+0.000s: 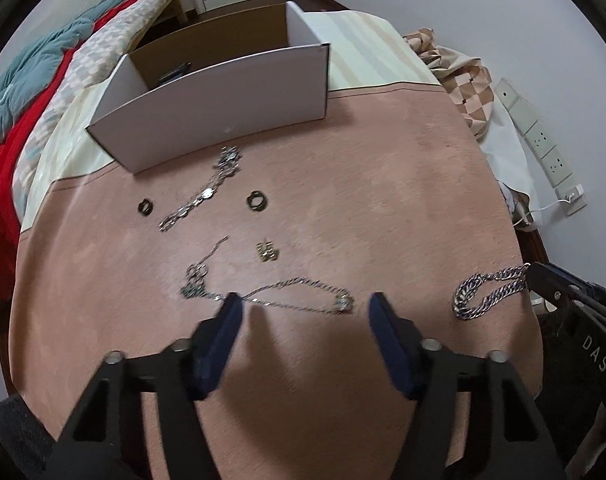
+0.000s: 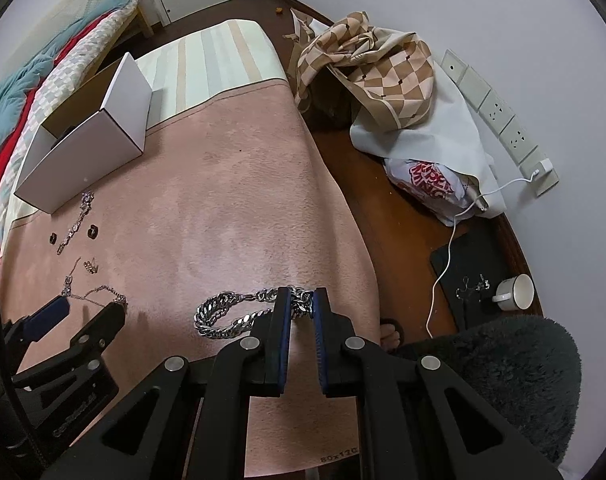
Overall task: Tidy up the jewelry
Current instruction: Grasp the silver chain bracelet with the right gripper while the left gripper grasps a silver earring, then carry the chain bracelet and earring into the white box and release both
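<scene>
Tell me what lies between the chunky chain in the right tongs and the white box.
Nothing tall. The chain hangs from the right tongs; toward the box there is bare pink mat. Small jewelry lies flat before the box's front wall, which must be cleared.

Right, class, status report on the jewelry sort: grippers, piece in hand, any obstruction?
Left gripper open over thin necklace. Right gripper shut on chunky silver chain. White box open; nothing between chain and box.
</scene>
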The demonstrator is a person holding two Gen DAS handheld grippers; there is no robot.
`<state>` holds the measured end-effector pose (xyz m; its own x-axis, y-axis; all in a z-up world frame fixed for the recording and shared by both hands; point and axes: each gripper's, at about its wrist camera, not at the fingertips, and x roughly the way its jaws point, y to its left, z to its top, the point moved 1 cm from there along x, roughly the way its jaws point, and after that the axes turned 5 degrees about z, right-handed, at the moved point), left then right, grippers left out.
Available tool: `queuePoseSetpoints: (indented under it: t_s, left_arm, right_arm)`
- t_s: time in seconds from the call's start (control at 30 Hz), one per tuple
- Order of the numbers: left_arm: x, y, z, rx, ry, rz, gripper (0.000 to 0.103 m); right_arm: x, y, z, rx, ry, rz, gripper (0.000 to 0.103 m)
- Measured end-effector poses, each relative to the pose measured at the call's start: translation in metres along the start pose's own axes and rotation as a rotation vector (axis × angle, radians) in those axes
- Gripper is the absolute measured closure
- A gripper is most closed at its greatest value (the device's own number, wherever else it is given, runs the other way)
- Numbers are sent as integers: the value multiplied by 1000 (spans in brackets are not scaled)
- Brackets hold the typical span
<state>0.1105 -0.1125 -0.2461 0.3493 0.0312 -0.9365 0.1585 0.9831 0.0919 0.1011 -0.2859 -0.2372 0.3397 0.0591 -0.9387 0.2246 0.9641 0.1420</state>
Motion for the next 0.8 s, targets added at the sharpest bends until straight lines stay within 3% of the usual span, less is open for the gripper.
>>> queuePoseSetpoints:
  t_s: [0.37, 0.47, 0.8]
  left_arm:
    - [5, -6, 5, 20, -15, -19, 92]
    - [3, -8, 5, 28, -24, -24, 99]
    - [-38, 35, 6, -55, -64, -109, 101]
  right_arm:
    - [1, 0, -2, -7, 1, -6, 92]
    - [0, 0, -2, -9, -1, -3, 92]
    - [-31, 14, 6, -34, -46, 74, 92]
